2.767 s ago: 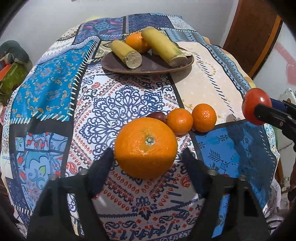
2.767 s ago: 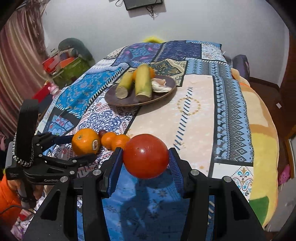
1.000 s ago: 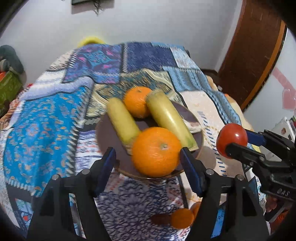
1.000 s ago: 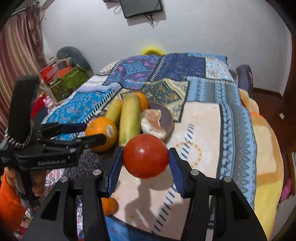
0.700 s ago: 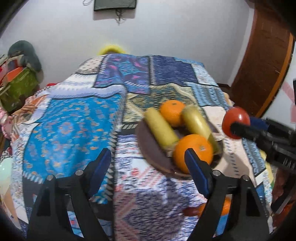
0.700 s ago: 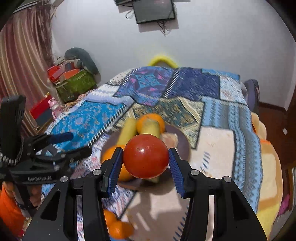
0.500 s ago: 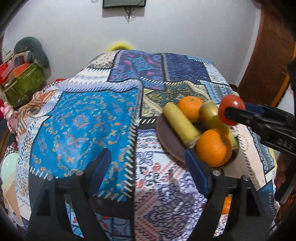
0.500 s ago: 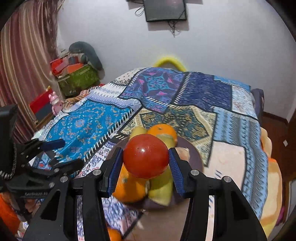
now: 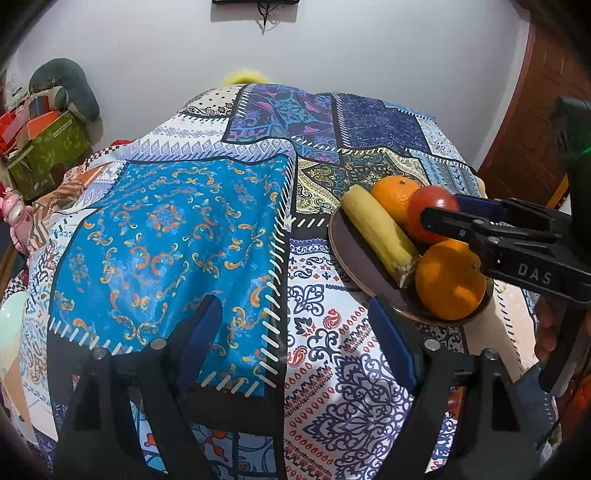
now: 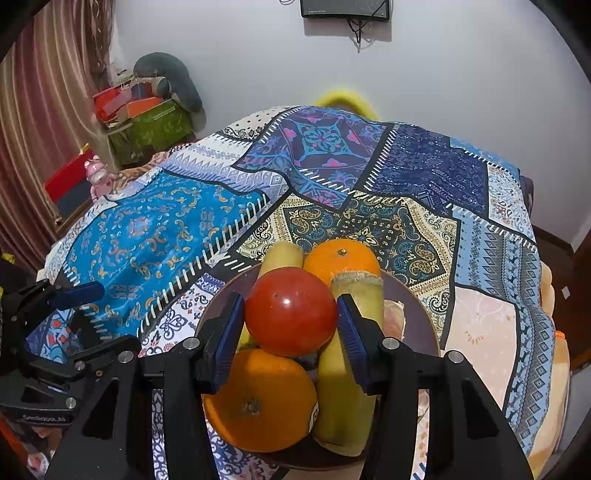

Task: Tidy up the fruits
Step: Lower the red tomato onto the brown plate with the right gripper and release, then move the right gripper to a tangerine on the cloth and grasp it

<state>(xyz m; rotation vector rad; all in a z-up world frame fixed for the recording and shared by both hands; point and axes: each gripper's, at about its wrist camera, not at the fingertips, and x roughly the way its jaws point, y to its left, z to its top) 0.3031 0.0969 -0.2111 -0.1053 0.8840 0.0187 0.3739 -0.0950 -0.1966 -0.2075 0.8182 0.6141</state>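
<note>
The right tool [image 10: 290,323] grips a red tomato [image 10: 290,311] between its blue pads, held over the brown plate [image 10: 426,325]. Under and nearest to it on the plate sits a big orange [image 10: 260,400], with a yellow-green cane piece [image 10: 345,384] beside it on the right. Behind the tomato lie a second cane piece [image 10: 281,256] and a smaller orange [image 10: 341,260]. A pale scrap [image 10: 393,319] rests at the plate's right side.

The left tool [image 9: 295,336] is spread wide with nothing between its pads, above the patchwork cloth [image 9: 173,236] to the left of the plate [image 9: 354,254]. From this side, the big orange [image 9: 450,278] sits at the plate's near edge, the cane piece [image 9: 380,236] lies slanted beside it, and the tomato [image 9: 430,210] in the right tool [image 9: 439,216] hangs in front of the far orange [image 9: 391,192].

Far off, against the white wall, stand a green box [image 10: 155,125] and a grey cushion [image 10: 166,74]; a dark screen [image 10: 345,8] hangs above.
</note>
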